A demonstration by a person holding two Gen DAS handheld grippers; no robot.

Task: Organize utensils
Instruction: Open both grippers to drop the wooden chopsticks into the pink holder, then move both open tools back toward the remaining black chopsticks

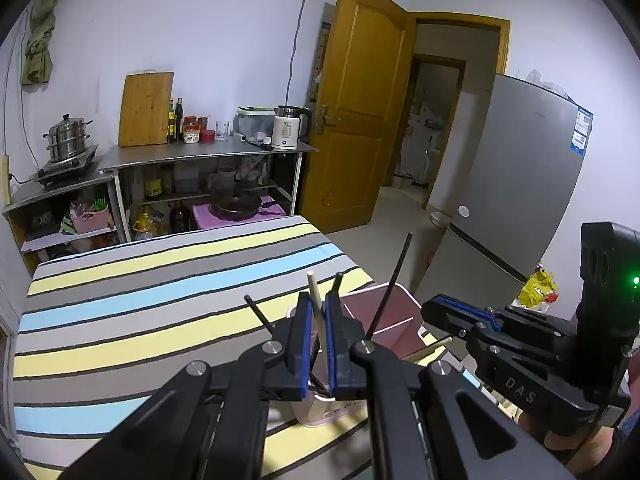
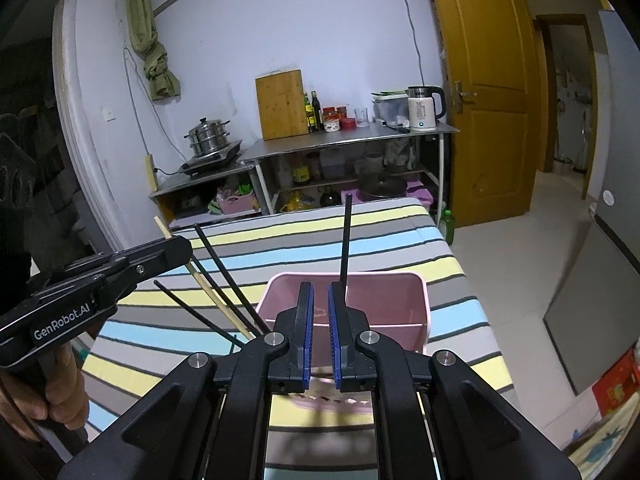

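A pink divided holder [image 2: 352,304] stands on the striped table; it also shows in the left wrist view [image 1: 384,316]. My left gripper [image 1: 319,312] is shut on a pale wooden chopstick [image 1: 316,300], held over the holder's left compartment. Black chopsticks [image 1: 390,284] lean in the holder. In the right wrist view my right gripper [image 2: 321,308] hovers over the holder, jaws slightly apart and empty. A black chopstick [image 2: 345,240] stands just behind its right finger. The wooden chopstick [image 2: 208,284] and more black chopsticks [image 2: 228,276] lean to the left.
The striped tablecloth [image 1: 140,308] covers the table. A steel shelf [image 1: 208,152] with kettle, bottles, cutting board and steamer pot stands by the far wall. A fridge [image 1: 516,184] and an open wooden door [image 1: 352,112] are on the right.
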